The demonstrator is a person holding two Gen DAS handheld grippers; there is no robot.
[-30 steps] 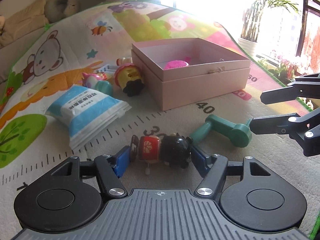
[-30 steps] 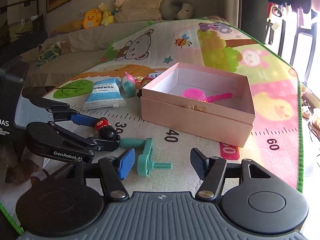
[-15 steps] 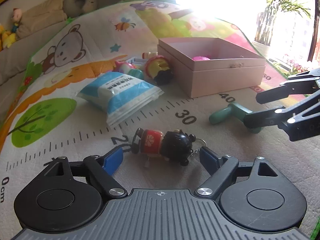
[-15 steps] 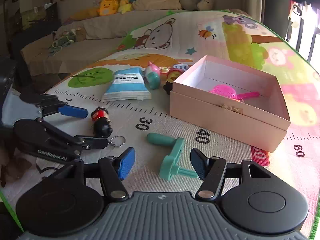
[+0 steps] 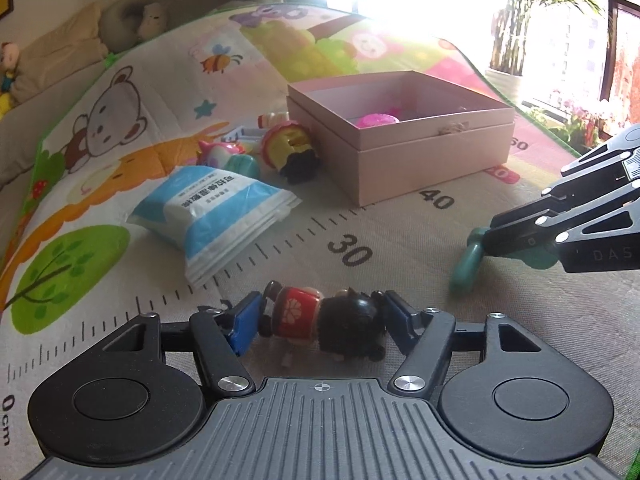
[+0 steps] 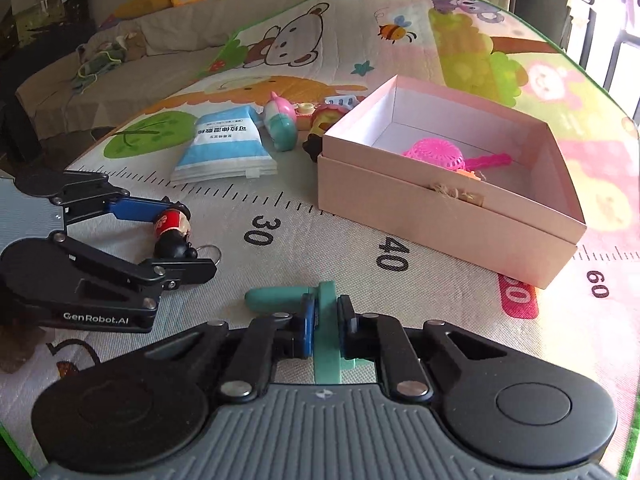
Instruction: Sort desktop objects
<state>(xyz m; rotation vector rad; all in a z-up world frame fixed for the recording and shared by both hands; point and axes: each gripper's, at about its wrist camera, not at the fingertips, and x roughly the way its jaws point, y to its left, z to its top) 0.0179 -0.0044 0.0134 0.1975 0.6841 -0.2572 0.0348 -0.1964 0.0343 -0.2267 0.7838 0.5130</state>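
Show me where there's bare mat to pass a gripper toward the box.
Bare mat lies along the printed ruler between the blue packet, the pink box and both grippers. It is crowded behind the packet, where small toys cluster against the box's far corner.

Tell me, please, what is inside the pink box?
Inside the pink box lies a pink strainer with its handle, and something small and orange beside it. The near wall hides the floor close to it, so more could lie there.

Cartoon play mat carries pink box, blue packet, toys.
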